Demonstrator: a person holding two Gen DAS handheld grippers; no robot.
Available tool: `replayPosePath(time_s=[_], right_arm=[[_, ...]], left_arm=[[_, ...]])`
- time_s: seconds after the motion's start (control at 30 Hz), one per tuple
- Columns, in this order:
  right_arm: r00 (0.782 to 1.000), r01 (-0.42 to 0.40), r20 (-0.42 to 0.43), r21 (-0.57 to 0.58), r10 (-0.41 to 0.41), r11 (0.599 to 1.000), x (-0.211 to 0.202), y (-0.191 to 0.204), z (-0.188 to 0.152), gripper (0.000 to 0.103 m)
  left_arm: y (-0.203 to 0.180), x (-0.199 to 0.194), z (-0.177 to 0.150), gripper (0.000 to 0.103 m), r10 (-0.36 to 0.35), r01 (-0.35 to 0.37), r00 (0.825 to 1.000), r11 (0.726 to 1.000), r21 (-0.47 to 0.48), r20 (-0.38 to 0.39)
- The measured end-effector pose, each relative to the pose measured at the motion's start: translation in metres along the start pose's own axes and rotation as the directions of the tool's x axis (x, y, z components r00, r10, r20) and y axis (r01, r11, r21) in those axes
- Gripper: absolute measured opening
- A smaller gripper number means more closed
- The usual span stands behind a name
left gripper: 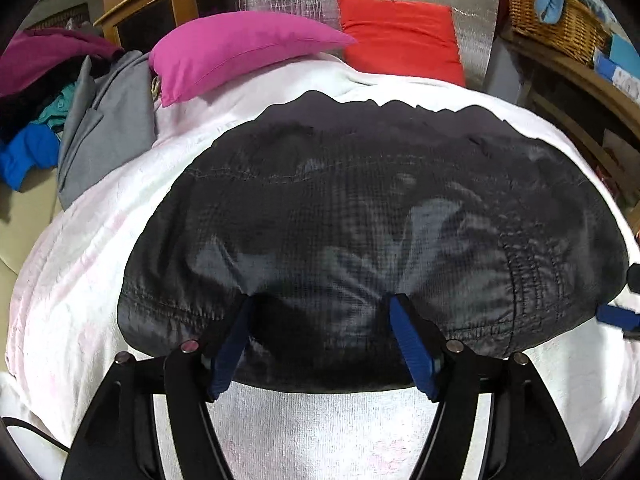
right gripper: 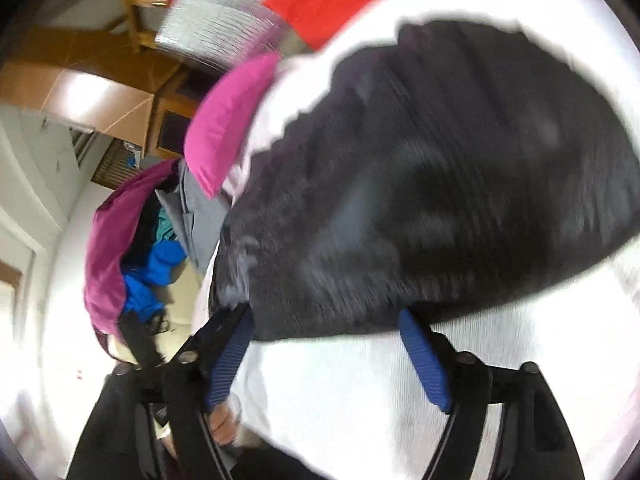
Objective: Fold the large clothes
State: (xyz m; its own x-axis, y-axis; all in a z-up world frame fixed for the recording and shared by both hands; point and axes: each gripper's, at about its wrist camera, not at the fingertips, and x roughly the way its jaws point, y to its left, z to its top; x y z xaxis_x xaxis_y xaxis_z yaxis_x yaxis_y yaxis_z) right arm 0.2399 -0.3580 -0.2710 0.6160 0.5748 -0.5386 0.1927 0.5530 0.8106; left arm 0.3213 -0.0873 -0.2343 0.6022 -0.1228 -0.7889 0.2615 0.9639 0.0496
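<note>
1. The black garment (left gripper: 360, 216) lies spread on the white towel (left gripper: 320, 432) that covers the surface. Its near hem faces the left wrist camera; its far edge sits short of the pink cushion (left gripper: 240, 60) and the red cushion (left gripper: 400, 36).
2. It looks like a compact, roughly rectangular shape with a ruffled far edge, so I judge at least one fold is made. How many layers it has cannot be told.
3. The left tongs (left gripper: 322, 340) stand apart, straddling the near hem; the fabric lies between the blue pads (left gripper: 412, 348) but they do not press it.
4. The right tongs (right gripper: 326, 352) are also apart, at the near edge of the garment (right gripper: 440, 200). That view is blurred, and no cloth is clamped.
5. A pile of other clothes (left gripper: 36, 120) waits to the left, beside a grey garment (left gripper: 100, 132).
6. What seems left: a final smoothing or one more fold here, then the pile, so the whole task looks well short of finished.
</note>
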Motion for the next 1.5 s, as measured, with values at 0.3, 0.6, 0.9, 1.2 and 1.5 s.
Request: replayPosePath(time_s=[0.3,0.6,0.9,1.2,1.5], right_arm=[[0.998,-0.004,0.069,0.186,-0.009,0.982,0.030,-0.028,0.002,0.079],[0.987,0.001,0.158,0.198,-0.033,0.980,0.029,-0.025,0.010,0.080],[0.972,0.074,0.209,0.156,-0.106,0.985,0.036,-0.011,0.012,0.076],[0.946,0.119,0.291,0.095,-0.142,0.988,0.017,-0.006,0.014,0.041],[0.960,0.183,0.200,0.089,-0.198,0.979,0.027,-0.011,0.023,0.042]], left_arm=[[0.032,-0.026,0.010,0.073,0.008,0.000,0.997,0.994,-0.108,0.077],[0.169,-0.006,-0.021,0.079,-0.103,0.063,0.994,0.772,-0.633,-0.027],[0.171,0.023,-0.025,0.078,-0.265,0.174,0.964,0.689,-0.704,-0.021],[0.140,0.009,-0.012,0.028,-0.235,0.205,0.972,0.779,-0.592,0.027],[0.125,0.017,-0.001,0.048,-0.086,0.040,0.994,0.866,-0.499,-0.070]])
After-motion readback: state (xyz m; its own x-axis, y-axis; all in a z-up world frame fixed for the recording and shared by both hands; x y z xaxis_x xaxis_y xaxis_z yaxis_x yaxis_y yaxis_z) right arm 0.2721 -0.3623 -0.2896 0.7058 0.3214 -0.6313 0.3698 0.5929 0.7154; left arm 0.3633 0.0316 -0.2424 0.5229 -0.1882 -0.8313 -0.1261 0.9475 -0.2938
